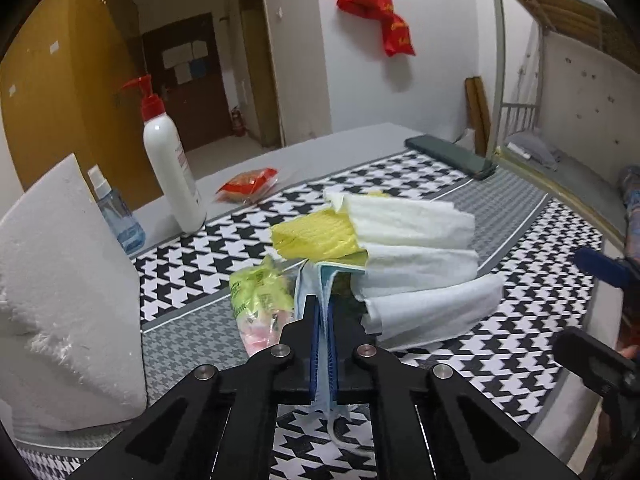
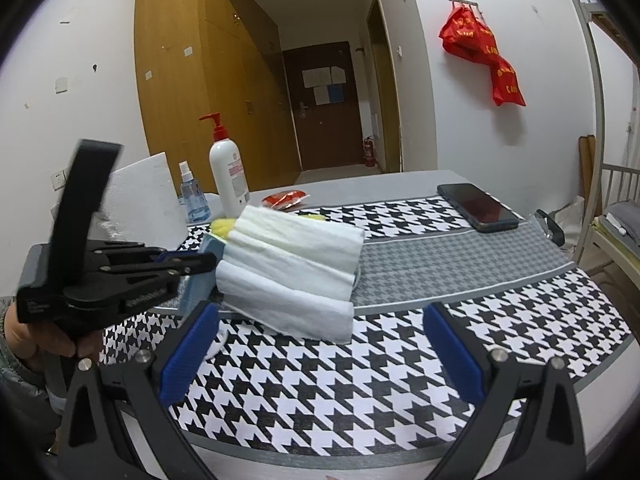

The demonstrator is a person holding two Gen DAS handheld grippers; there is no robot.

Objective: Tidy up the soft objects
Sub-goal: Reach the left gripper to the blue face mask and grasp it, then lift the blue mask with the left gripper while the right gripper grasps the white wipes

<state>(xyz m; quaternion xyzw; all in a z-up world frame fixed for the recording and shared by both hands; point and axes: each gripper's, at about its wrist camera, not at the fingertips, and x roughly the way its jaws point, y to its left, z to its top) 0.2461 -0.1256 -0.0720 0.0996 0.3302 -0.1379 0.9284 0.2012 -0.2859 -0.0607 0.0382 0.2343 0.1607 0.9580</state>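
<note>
A stack of folded white cloths [image 1: 420, 264] [image 2: 288, 272] lies on the houndstooth mat [image 2: 320, 392], with a yellow cloth [image 1: 316, 238] [image 2: 222, 226] tucked at its left end. My left gripper [image 1: 322, 304] [image 2: 210, 260] is shut on a thin light-blue face mask [image 1: 304, 284] [image 2: 198, 284] at that end of the stack; the mask's ear loop hangs below the jaws. A crinkled green and pink plastic bag [image 1: 260, 300] sits just left of the mask. My right gripper [image 2: 320, 356] [image 1: 596, 312] stands open in front of the stack, holding nothing.
A white foam block [image 1: 68, 280] [image 2: 144, 204] stands at the left. Behind it are a small spray bottle [image 1: 120, 216] [image 2: 192, 196] and a white pump bottle [image 1: 172, 172] [image 2: 228, 176]. A red packet [image 1: 248, 186] [image 2: 284, 200] and a dark phone [image 2: 478, 206] lie farther back.
</note>
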